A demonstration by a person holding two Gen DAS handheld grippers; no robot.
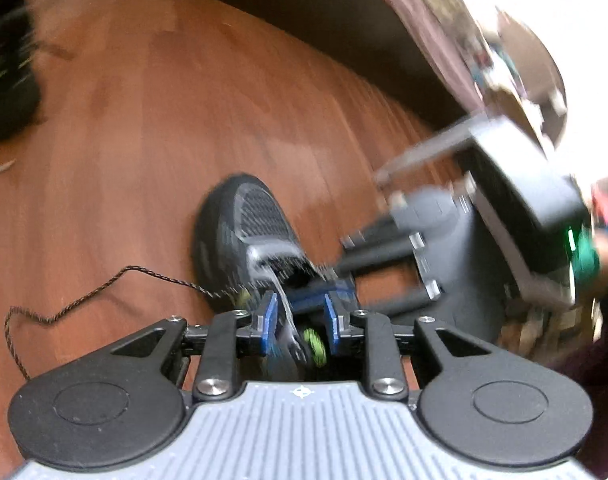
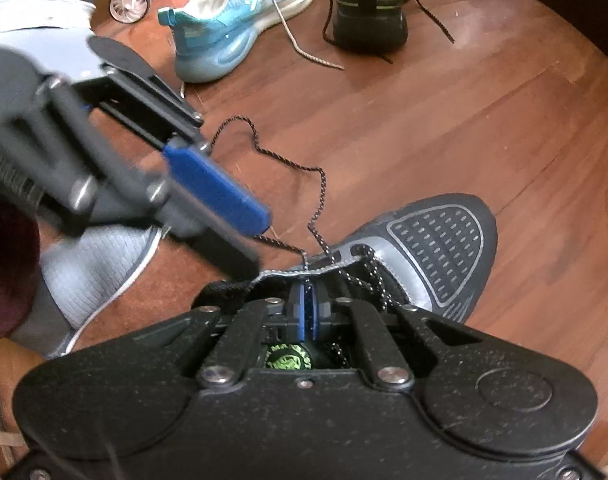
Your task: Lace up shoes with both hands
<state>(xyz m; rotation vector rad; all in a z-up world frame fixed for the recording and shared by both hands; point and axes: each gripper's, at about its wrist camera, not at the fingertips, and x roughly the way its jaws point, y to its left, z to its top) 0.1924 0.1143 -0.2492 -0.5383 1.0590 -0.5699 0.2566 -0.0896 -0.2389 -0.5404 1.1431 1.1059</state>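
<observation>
A dark grey sneaker (image 2: 439, 248) with a mesh toe (image 1: 260, 208) stands on the wooden floor. My right gripper (image 2: 307, 308) is shut on a black speckled lace (image 2: 321, 184) just above the shoe's opening, and it reaches in from the right (image 1: 331, 292). The lace's loose length trails over the floor to the left (image 1: 116, 276). My left gripper (image 1: 300, 320) is open, its blue pads apart with the shoe's grey eyelet edge (image 1: 286, 316) between them. In the right wrist view the left gripper (image 2: 260, 238) comes in from the upper left, tips beside a lace strand.
Behind the grey shoe, a teal and white sneaker (image 2: 232, 20) and a black sneaker (image 2: 367, 4) lie with loose laces. The black one also shows at far left (image 1: 4, 60). A small wheel (image 2: 130, 0) stands at the back. Grey knitted fabric (image 2: 100, 264) lies left of the shoe.
</observation>
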